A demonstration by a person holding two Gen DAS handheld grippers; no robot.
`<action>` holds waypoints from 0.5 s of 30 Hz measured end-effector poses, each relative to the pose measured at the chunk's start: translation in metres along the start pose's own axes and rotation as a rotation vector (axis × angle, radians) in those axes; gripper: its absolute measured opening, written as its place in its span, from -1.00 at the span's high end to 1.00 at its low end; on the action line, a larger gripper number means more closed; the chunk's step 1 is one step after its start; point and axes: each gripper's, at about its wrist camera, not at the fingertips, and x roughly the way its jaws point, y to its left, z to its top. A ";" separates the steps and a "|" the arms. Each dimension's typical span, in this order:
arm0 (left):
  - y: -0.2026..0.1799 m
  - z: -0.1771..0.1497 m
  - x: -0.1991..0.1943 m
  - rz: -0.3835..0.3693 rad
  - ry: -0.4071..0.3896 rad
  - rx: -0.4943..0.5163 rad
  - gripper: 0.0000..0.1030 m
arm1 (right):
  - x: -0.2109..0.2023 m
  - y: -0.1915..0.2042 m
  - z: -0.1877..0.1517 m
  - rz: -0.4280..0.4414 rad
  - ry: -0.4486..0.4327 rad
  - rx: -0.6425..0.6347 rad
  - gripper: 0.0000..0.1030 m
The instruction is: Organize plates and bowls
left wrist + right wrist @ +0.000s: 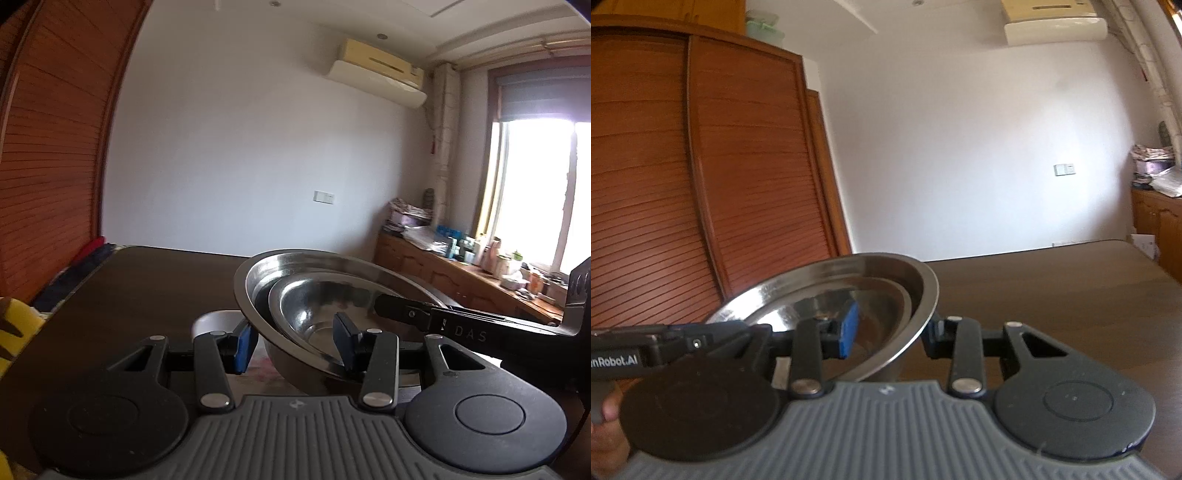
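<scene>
Left claw (291, 341) spread astride the rim of nested shiny steel bowls (321, 295), mid-frame above dark counter (140, 288). Right claw (892, 332) likewise straddling, unclamped. Thin, stiff, slippery: pinch rim.

"DAS" in pale letters on the right gripper (461, 325) arm, left wrist view | "enRobot.AI", start cut off, on the left gripper (624, 360) arm, right wrist view

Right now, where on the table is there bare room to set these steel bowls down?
Bare tabletop runs right of the bowls to the far edge, and also left of them toward the wardrobe. It is crowded near the left claw: a white bowl sits just behind it.
</scene>
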 end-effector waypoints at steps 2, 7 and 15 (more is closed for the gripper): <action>0.005 0.001 0.000 0.016 -0.002 -0.010 -0.44 | 0.005 0.006 0.000 0.017 0.008 -0.008 0.27; 0.014 -0.001 0.001 0.046 0.001 -0.026 -0.44 | 0.014 0.015 -0.001 0.046 0.031 -0.023 0.27; 0.019 -0.005 0.006 0.047 0.020 -0.045 -0.44 | 0.020 0.018 -0.005 0.051 0.057 -0.046 0.27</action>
